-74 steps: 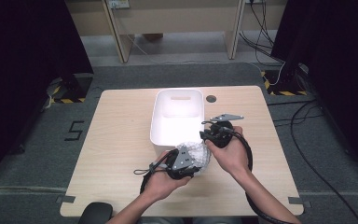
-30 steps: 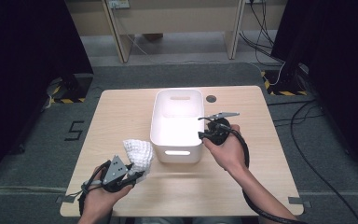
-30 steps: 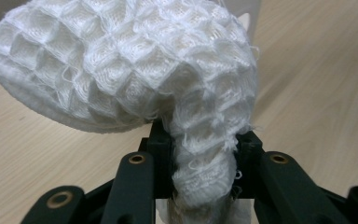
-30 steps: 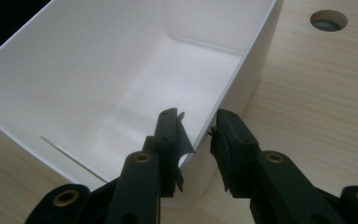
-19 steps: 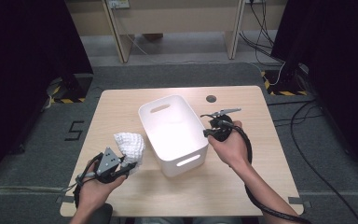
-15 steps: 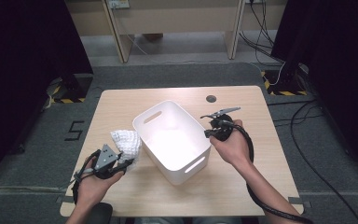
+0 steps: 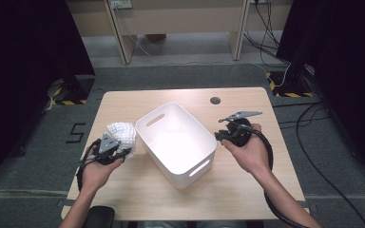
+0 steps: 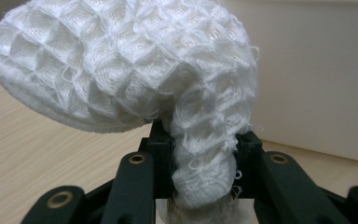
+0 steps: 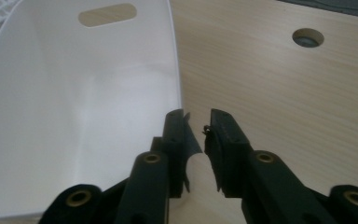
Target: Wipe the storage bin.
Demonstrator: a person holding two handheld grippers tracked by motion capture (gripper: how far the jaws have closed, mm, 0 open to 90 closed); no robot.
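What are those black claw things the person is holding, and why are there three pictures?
They are hand-held grabbers with two black jaws. A person holds one in each hand at a wooden table. One picture comes from a camera high above the table. The other two come from small cameras riding on the grabbers, looking along their jaws. The left gripper has its jaws shut on a white waffle cloth, which it holds beside a white plastic bin. The right gripper has just been opening its jaws; they stand a little apart at the bin's rim, which lies between them without being squeezed. A small round hole sits in the tabletop.
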